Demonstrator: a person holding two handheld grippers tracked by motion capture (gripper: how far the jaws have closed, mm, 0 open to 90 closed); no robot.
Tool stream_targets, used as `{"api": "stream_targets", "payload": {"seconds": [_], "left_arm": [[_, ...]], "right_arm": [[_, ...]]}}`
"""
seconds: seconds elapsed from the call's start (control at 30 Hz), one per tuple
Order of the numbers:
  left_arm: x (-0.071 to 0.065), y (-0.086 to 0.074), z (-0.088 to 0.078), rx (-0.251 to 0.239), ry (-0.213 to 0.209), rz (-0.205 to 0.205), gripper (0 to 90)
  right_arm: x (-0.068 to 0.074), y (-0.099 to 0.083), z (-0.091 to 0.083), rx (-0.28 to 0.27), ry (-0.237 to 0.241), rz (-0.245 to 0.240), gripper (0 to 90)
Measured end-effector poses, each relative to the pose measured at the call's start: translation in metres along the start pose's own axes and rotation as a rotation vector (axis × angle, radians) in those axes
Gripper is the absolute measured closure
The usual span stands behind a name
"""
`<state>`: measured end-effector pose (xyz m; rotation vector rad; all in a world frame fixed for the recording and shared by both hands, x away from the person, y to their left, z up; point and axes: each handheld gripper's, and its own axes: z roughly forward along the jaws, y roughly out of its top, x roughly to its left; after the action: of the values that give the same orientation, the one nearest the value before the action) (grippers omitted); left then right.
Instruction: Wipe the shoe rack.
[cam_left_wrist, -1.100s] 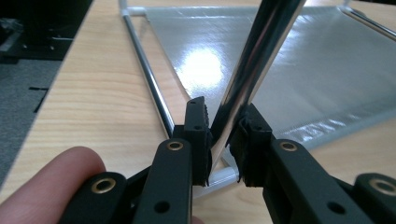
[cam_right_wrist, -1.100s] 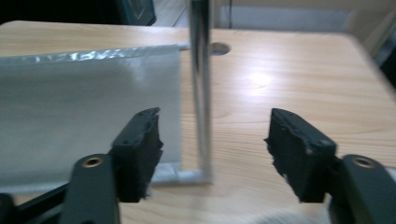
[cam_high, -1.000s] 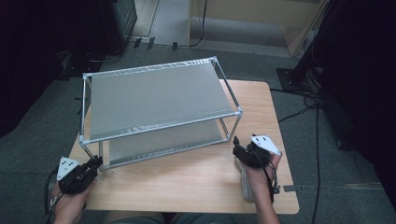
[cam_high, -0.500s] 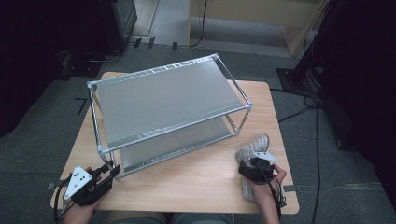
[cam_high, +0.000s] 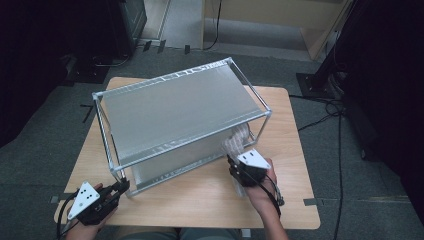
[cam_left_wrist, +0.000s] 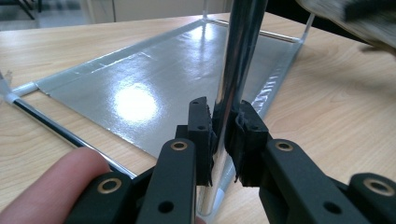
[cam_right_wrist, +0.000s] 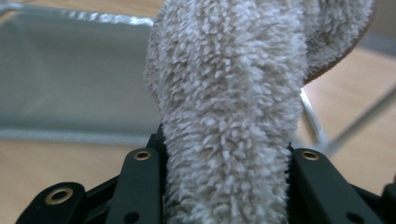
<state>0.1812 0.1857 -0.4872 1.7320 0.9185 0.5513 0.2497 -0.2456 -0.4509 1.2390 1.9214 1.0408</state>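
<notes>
Jaws, left gripper (cam_left_wrist: 220, 135): clenched on the chrome corner post (cam_left_wrist: 238, 60) of the two-tier wire rack (cam_high: 180, 107); I see both pads pressed flat against the tube in the left gripper view. In the high view I log this left gripper (cam_high: 116, 191) at the rack's near left corner, low on the post, just above the bench (cam_high: 200, 205).

Jaws, right gripper (cam_right_wrist: 224, 186): grasping a fluffy beige towel (cam_right_wrist: 229, 107), having just been closing on it; the pile bulges up between the two black arms in the right gripper view. In the high view I place the right gripper (cam_high: 239, 167) at the rack's near right end, with the towel (cam_high: 236, 140) reaching from the jaws in under the upper shelf.

Rack: stands skewed on the bench, silver-lined upper shelf over a glossy silver lower shelf (cam_left_wrist: 154, 79), which lies close to the bench top.

Hands: one fingertip (cam_left_wrist: 51, 186) of mine shows beside the left gripper; my right hand (cam_high: 262, 187) sits behind the right gripper, near the rack's right end.
</notes>
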Motion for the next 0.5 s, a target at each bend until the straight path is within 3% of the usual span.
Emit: {"api": "stream_targets", "payload": {"seconds": [0.07, 0.1, 0.17, 0.27, 0.33, 0.5], "left_arm": [[-0.001, 0.000, -0.001, 0.002, -0.008, 0.002, 79.7], [0.000, -0.001, -0.001, 0.001, -0.013, 0.000, 79.5], [0.000, -0.001, -0.002, -0.002, -0.015, -0.005, 79.2], [0.002, -0.002, -0.003, -0.012, -0.020, -0.009, 75.9], [0.006, -0.002, -0.004, -0.027, -0.020, -0.020, 68.6], [0.007, 0.002, -0.009, -0.077, -0.034, -0.031, 64.1]], "right_arm": [[-0.004, 0.012, 0.014, -0.009, -0.004, 0.030, 54.4], [-0.010, 0.015, 0.024, -0.012, -0.002, 0.066, 44.9], [-0.020, 0.013, 0.044, 0.035, -0.068, 0.113, 22.9], [-0.023, 0.001, 0.050, 0.075, -0.117, 0.127, 17.1], [-0.024, -0.007, 0.049, 0.102, -0.104, 0.112, 16.9], [-0.035, -0.016, 0.060, 0.136, -0.079, 0.189, 19.9]]}}
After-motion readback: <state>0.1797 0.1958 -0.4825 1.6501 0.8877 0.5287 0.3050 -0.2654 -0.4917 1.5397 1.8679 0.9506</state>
